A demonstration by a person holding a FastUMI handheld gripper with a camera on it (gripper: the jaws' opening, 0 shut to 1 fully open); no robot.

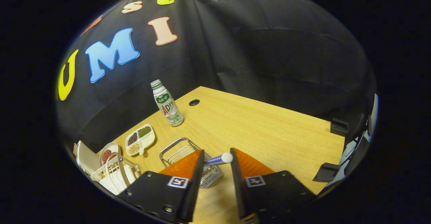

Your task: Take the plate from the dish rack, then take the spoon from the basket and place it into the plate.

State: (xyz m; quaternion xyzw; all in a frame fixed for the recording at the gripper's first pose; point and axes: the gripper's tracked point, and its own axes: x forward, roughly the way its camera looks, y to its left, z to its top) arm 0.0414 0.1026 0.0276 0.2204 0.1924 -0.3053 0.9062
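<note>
Tabletop [256, 123]: pale wood grain, flat.
Basket [188, 156]: shiny wire, rectangular.
Spoon [219, 159]: round white-tipped handle between the fingers [198, 161].
Fingers: apart, grip unclear.

Open table [256, 123] ahead (bottle [167, 103] aside)

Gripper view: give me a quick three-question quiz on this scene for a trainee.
1. True or false: the bottle lies on its side.
2. Where is the spoon handle? A: in the dish rack. B: between the gripper's fingers. C: beside the bottle.
3. Is the gripper open or shut?

Key: 1 false, it stands upright on the table. 2 B, reaching out over the wire basket. 3 open.
</note>
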